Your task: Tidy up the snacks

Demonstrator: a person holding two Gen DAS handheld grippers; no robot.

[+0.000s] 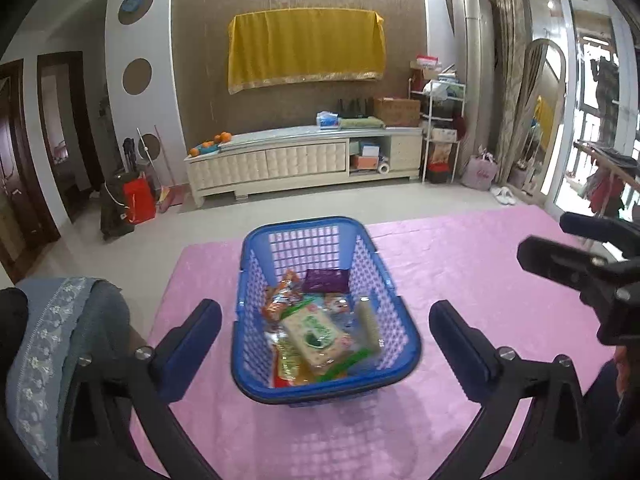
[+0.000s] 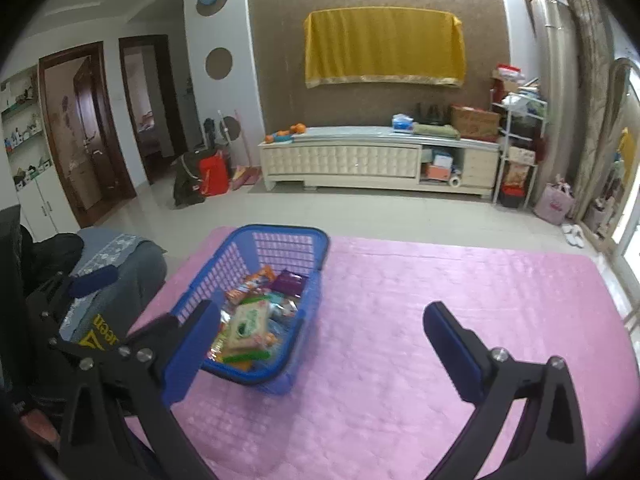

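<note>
Standing over the pink table cover, both grippers hang spread wide with nothing between their blue pads: the left gripper frames the blue basket at its twelve o'clock, while the right gripper has it off at about ten o'clock. Snack packets lie heaped inside the basket, a pale green-printed pack on top. Farther off, at twelve o'clock, a cream cabinet sits under a yellow cloth.
</note>
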